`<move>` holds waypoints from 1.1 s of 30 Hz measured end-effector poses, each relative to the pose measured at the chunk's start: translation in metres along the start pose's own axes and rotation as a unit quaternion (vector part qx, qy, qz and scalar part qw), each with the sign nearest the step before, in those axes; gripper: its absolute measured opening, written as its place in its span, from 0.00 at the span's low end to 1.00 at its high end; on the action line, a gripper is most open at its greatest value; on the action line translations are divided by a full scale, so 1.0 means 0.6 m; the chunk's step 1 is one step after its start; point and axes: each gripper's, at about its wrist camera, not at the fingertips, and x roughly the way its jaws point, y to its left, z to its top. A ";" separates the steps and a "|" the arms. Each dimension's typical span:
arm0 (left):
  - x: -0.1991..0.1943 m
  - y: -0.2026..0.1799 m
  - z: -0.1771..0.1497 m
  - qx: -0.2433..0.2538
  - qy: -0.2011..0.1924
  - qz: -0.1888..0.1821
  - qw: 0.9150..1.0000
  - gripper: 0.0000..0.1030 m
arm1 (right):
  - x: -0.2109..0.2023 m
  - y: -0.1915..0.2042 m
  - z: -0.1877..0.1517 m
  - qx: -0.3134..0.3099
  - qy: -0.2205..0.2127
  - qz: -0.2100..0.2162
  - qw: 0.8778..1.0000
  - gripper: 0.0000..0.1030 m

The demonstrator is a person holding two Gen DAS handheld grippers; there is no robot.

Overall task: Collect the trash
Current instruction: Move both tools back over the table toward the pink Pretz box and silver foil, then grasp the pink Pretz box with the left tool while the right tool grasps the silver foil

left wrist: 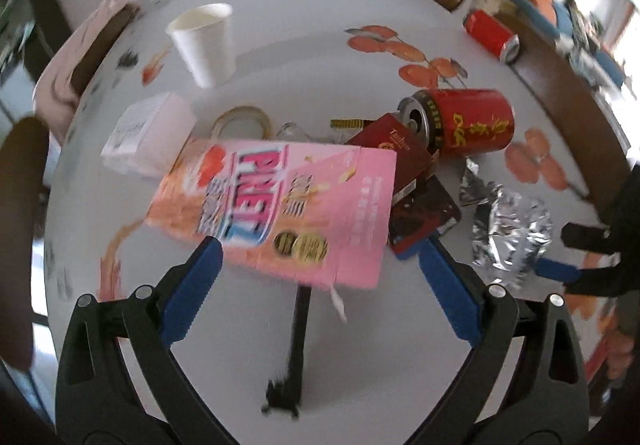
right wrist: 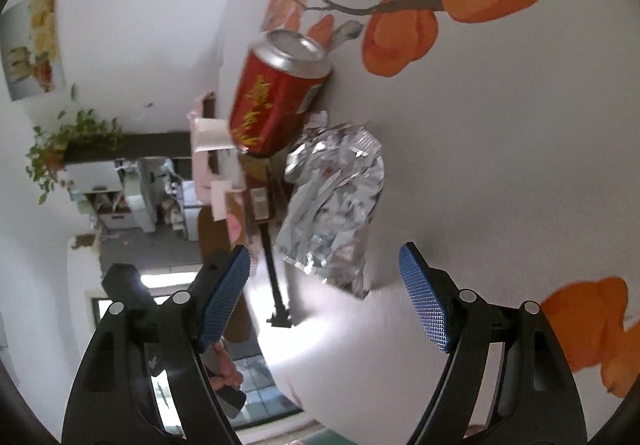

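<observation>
The left gripper (left wrist: 320,249) is wide open over the pink snack box (left wrist: 276,205) in the middle of the table (left wrist: 280,5). The right gripper (right wrist: 324,273) is open, holding nothing, near the foil wrapper (right wrist: 336,197). Close slowly on the box's long sides.

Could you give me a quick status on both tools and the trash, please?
Left tool open over pink snack box. Right tool open, facing foil wrapper. Red can lies beyond.

The pink box (left wrist: 276,205) hides part of the dark red carton (left wrist: 396,149) and tape roll (left wrist: 242,121), its print is motion-blurred, and the second can (left wrist: 491,32) is smeared.
</observation>
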 end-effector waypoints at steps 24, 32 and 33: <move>-0.098 0.064 0.031 -0.085 -0.046 -0.109 0.989 0.05 | -0.027 0.068 -0.016 -0.049 -0.012 0.085 0.995 0.07; -0.200 0.039 0.042 -0.094 -0.099 -0.115 0.984 0.04 | -0.106 0.079 -0.034 -0.080 -0.039 0.118 0.989 0.07; -0.208 0.032 0.041 -0.093 -0.102 -0.118 0.983 0.04 | -0.123 0.075 -0.039 -0.082 -0.047 0.121 0.988 0.07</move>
